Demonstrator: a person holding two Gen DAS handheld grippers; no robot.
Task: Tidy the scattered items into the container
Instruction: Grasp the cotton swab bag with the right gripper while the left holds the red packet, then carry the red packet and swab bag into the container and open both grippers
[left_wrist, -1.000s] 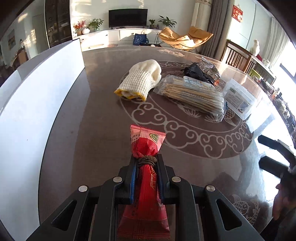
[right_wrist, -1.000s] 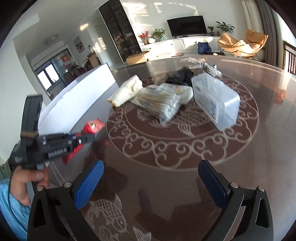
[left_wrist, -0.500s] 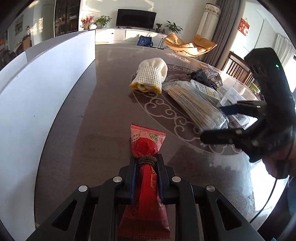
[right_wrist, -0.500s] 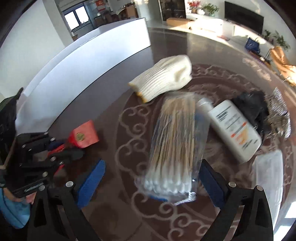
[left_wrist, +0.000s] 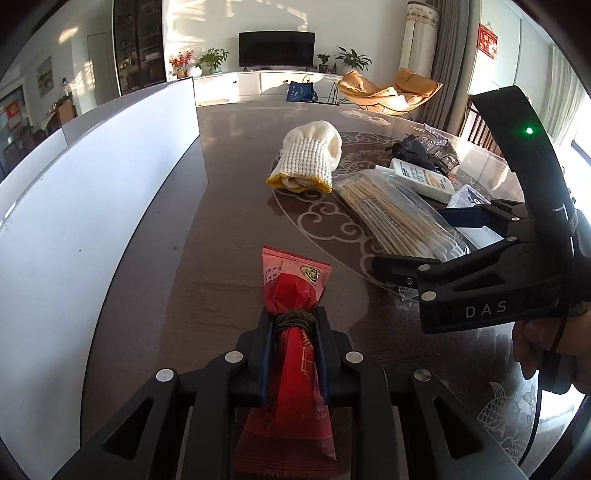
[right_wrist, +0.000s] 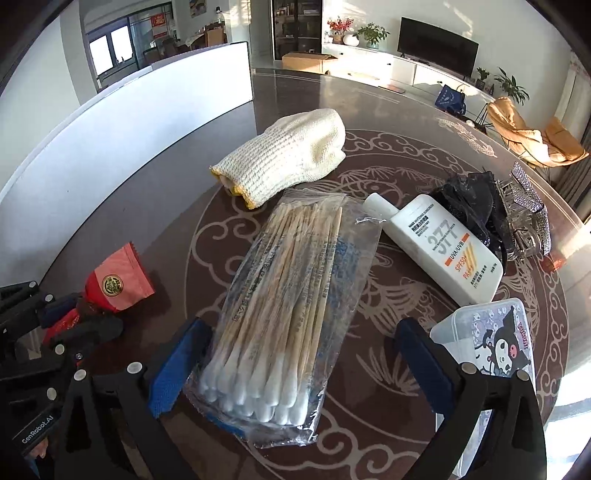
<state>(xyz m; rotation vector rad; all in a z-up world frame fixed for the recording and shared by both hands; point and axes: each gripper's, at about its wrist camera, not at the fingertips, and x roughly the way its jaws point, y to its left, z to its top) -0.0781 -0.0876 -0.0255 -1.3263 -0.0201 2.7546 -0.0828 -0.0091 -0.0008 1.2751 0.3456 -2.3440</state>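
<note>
Left gripper (left_wrist: 293, 328) clamped tight on red packet (left_wrist: 293, 288). Right gripper (right_wrist: 295, 354) with jaws opening to full width, straddling cotton-swab bag (right_wrist: 291, 295) at 6 o'clock of table (right_wrist: 406, 155), untouched. Best lowered squarely, closed across the swab bundle's middle, not loose film.

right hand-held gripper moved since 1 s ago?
Yes. The right hand-held gripper swung left from beside the plastic box and now straddles the cotton swab pack, opening.
</note>
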